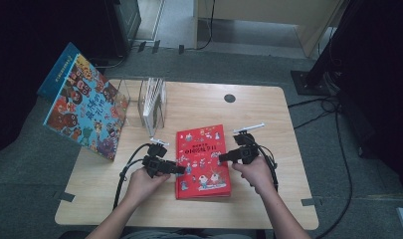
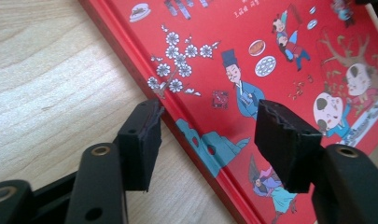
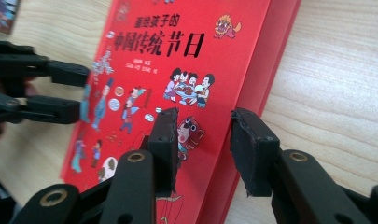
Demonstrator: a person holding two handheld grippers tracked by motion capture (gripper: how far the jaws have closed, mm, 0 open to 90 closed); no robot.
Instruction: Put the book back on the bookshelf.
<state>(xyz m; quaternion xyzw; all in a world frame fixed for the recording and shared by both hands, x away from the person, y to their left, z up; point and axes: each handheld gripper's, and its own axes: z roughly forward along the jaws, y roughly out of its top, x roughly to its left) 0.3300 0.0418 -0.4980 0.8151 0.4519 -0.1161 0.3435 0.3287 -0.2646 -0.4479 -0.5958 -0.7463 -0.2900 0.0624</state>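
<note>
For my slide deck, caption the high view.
Two hand-held grippers flank a red picture book lying on a wooden table.

Overhead view faces forward-down; both tool views closely share the red book (image 1: 202,161).

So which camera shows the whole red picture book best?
The high view: the red picture book lies flat there, all edges visible. The left gripper view shows just its spine edge; the right gripper view, its title and opposite edge.

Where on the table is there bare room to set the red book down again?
Bare wood lies right of the red book up to the table edge, and behind it around the dark round hole. The back-left corner is crowded: clear book stand and colourful book.
</note>
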